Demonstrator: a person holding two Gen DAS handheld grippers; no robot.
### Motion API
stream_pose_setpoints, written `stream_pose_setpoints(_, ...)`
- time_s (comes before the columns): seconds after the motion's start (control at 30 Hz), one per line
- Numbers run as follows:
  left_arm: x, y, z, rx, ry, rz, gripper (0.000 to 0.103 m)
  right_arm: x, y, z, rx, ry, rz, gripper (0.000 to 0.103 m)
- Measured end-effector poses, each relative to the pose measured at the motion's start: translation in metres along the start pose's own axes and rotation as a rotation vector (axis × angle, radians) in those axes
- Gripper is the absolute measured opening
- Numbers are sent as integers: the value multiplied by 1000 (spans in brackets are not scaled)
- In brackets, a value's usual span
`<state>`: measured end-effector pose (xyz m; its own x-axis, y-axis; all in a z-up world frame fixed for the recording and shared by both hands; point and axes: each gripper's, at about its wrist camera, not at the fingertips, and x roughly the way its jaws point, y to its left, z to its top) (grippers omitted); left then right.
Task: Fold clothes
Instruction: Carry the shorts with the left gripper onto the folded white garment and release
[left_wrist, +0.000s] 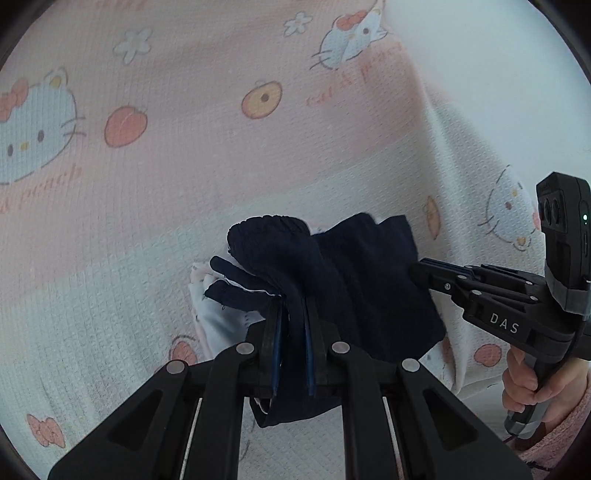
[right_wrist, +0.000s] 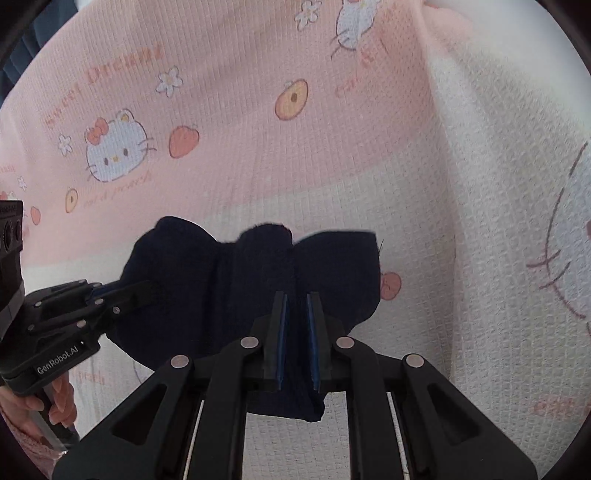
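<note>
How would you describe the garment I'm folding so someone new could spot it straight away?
Look at the pink-and-white waffle-textured blanket printed with cartoon cats and peaches. Near its middle, held up between the left claw and the right claw, is a small navy cloth garment with a gathered elastic edge. It is the only dark, plain, unprinted fabric against the pale blanket.

black right gripper marked "das", blue-lined fingers, silver rivets, fuzzy pink sleeve

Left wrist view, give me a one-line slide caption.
Both grippers, left gripper and right gripper, pinch a small navy garment above a pink cartoon-print blanket.
</note>
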<state>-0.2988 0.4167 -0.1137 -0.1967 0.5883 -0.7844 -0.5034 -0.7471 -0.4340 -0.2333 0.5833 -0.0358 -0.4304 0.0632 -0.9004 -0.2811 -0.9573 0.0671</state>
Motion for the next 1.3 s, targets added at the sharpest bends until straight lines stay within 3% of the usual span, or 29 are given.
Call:
stream_pose_setpoints(0.1,7,13,-9,-30,41,23,15,3,-9,-5,53,-15,39,10)
stream_pose_setpoints(0.2,1,21,-12,-35,19,93,31,-9,-6,1,36,-74,29,13)
stream_pose_setpoints(0.3,-40,18,-14,-25,-176,183,31,-17,8,11,-48,-114,9,15)
stream_pose_setpoints(0.37,-49,13,-11,-16,-201,74,31,-10,15,22,-103,-98,10,15)
stream_pose_setpoints(0.4,-44,8,-8,7,-173,17,31,-3,16,25,-116,-82,11,15)
stream_pose_setpoints(0.43,-36,1,-7,50,-150,7,31,3,16,25,-120,-69,10,15)
stream_pose_setpoints(0.53,-3,-16,-11,180,-71,56,31,21,15,23,-126,-46,-10,15)
stream_pose_setpoints(0.7,40,4,-26,158,60,105,31,27,1,27,-122,-34,-16,17)
stream_pose_setpoints(0.77,40,12,-29,121,59,71,31,28,-10,27,-102,-26,10,29)
stream_pose_setpoints(0.83,34,9,-28,113,50,59,31,27,-17,26,-71,-28,30,31)
stream_pose_setpoints(0.97,1,-9,-24,149,-60,5,32,4,-11,25,-44,-102,34,33)
stream_pose_setpoints(1.03,-1,-10,-20,140,-55,14,33,-4,-3,24,-40,-108,30,34)
stream_pose_setpoints(1.07,-1,-9,-17,130,-47,14,34,-7,1,23,-39,-102,27,42)
stream_pose_setpoints(1.23,-31,12,-12,31,-61,89,36,-20,31,19,-63,-83,-13,44)
stream_pose_setpoints(1.3,-51,31,-11,-10,-90,145,42,-26,45,17,-47,-103,-29,61)
